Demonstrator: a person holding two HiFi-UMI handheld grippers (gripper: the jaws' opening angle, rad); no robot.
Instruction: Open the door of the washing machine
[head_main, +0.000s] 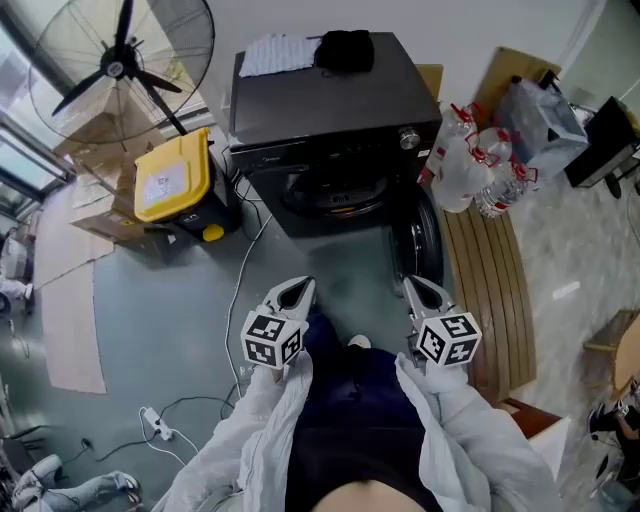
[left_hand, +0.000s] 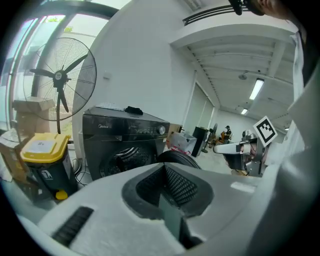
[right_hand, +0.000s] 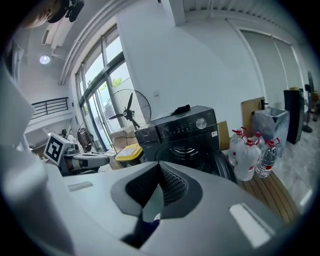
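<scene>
In the head view, the washing machine (head_main: 330, 100) is seen against the far wall. Its door (head_main: 428, 240) is already swung out to the right, and the drum mouth is left bare. The left hand-held gripper (head_main: 293, 293) and the right hand-held gripper (head_main: 425, 293) are held close to the body, well apart from the machine. The opening is judged to be as good as done. If more swing is wanted, the door's free edge is best nudged gently outward rather than gripped. Water bottles (head_main: 470, 165) and a slatted wooden board (head_main: 490, 270) are found just beside the open door and would limit its travel. A cable (head_main: 245, 270) is trailed across the floor in front of the machine and should be stepped over. A yellow bin (head_main: 172, 178) and a large fan (head_main: 120, 65) are placed to the left, out of the way.

In the left gripper view, the jaws of the hand-held gripper (left_hand: 164, 167) are closed together with nothing between them. The machine (left_hand: 125, 135) is seen beyond, with its door (left_hand: 177, 157) turned edge-on.

In the right gripper view, the jaws of that hand-held gripper (right_hand: 159, 165) are likewise brought together and nothing is held. The open door (right_hand: 222, 165) is seen near the bottles (right_hand: 250, 155).
</scene>
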